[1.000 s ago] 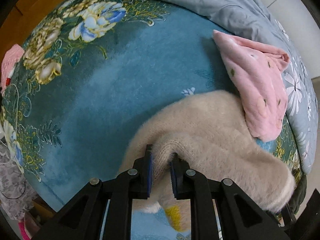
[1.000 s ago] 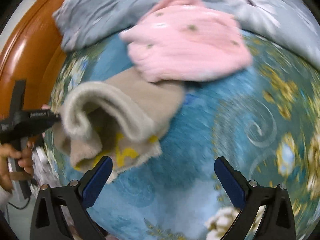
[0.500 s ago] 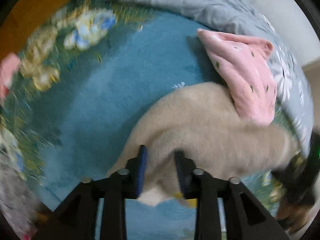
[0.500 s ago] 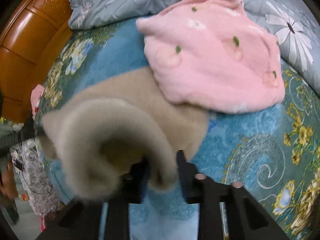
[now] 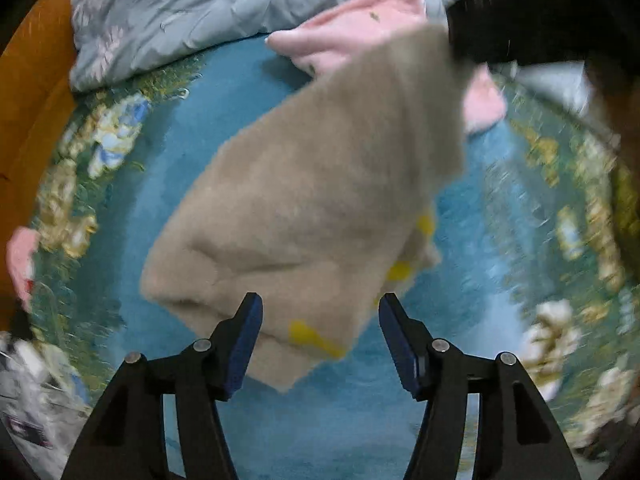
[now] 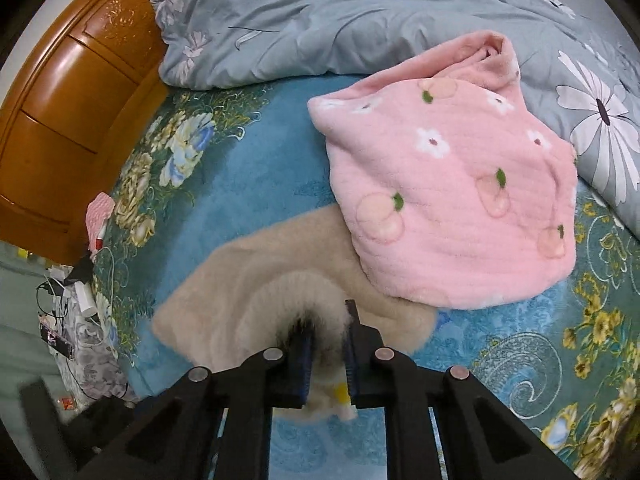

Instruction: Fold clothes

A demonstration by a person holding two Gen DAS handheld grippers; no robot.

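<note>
A fuzzy beige garment with yellow marks lies folded over on the blue floral bedspread. My left gripper is open, its fingers on either side of the garment's near edge, not holding it. My right gripper is shut on a raised fold of the beige garment. A folded pink fleece garment with peach and flower print lies on the far edge of the beige one; it also shows in the left wrist view.
A grey floral duvet is bunched at the back of the bed. A wooden headboard stands at the left. A small pink item lies at the bed's left edge, with clutter on the floor beside it.
My left gripper let go of the beige garment and opened. My right gripper closed on a fold of it. The garment now lies spread flatter across the bedspread.
</note>
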